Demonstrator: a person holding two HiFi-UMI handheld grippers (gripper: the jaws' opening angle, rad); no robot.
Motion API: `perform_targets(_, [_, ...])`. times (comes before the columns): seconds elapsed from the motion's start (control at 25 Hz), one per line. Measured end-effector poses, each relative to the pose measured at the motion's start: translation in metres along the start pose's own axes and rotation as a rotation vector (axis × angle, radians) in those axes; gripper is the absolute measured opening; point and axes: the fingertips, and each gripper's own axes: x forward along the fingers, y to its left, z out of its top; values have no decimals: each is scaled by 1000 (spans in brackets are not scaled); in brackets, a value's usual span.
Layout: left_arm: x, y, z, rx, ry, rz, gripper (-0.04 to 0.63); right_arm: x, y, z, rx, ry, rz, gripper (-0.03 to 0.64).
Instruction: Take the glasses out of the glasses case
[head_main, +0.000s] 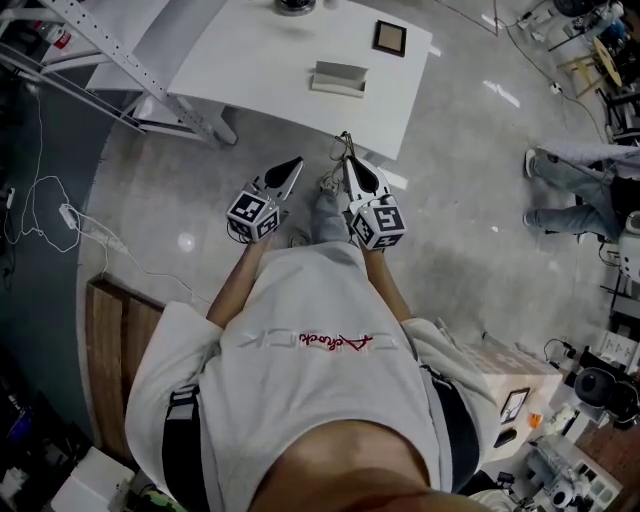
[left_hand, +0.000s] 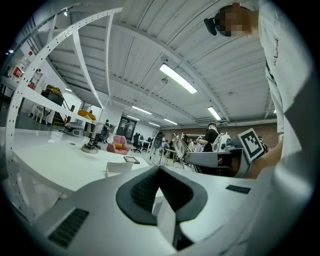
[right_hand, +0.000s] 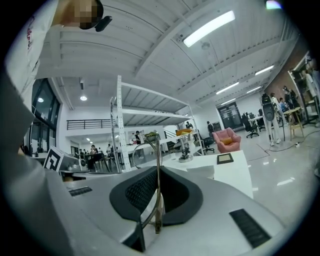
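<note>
Both grippers are held level in front of me over the floor, pointing at a white table (head_main: 250, 60). My right gripper (head_main: 348, 160) is shut on thin metal-framed glasses (head_main: 343, 140). In the right gripper view the glasses (right_hand: 156, 175) stand upright between the pads, with a lens ring rising past the tips. My left gripper (head_main: 296, 162) is beside it with jaws together and nothing in them; its pads (left_hand: 145, 190) meet at the tip. The pale glasses case (head_main: 338, 78) lies on the table ahead of both grippers, apart from them. It also shows as case (left_hand: 119, 167) and case (right_hand: 200, 171).
A dark square plate (head_main: 390, 38) and a round stand (head_main: 295, 5) sit further back on the table. A perforated metal frame (head_main: 130, 70) stands at the left, and a cable (head_main: 70, 215) lies on the floor. A wooden bench (head_main: 110, 350) is beside me. A seated person's legs (head_main: 570, 190) are at the right.
</note>
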Motion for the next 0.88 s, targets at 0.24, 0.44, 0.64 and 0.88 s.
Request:
perform_targets(0.24, [2, -11, 5, 25, -19, -19, -6, -12, 0, 2, -15, -24, -7, 9])
perform_targets(0.44, [4, -12, 8, 36, -19, -19, -6, -13, 2, 3, -27, -24, -3, 9])
perform_targets(0.64, [5, -10, 13, 26, -36, -13, -6, -11, 7, 5, -51, -18, 17, 9])
perform_targets(0.88, [15, -9, 15, 54, -29, -30, -6, -7, 0, 8, -61, -24, 17, 9])
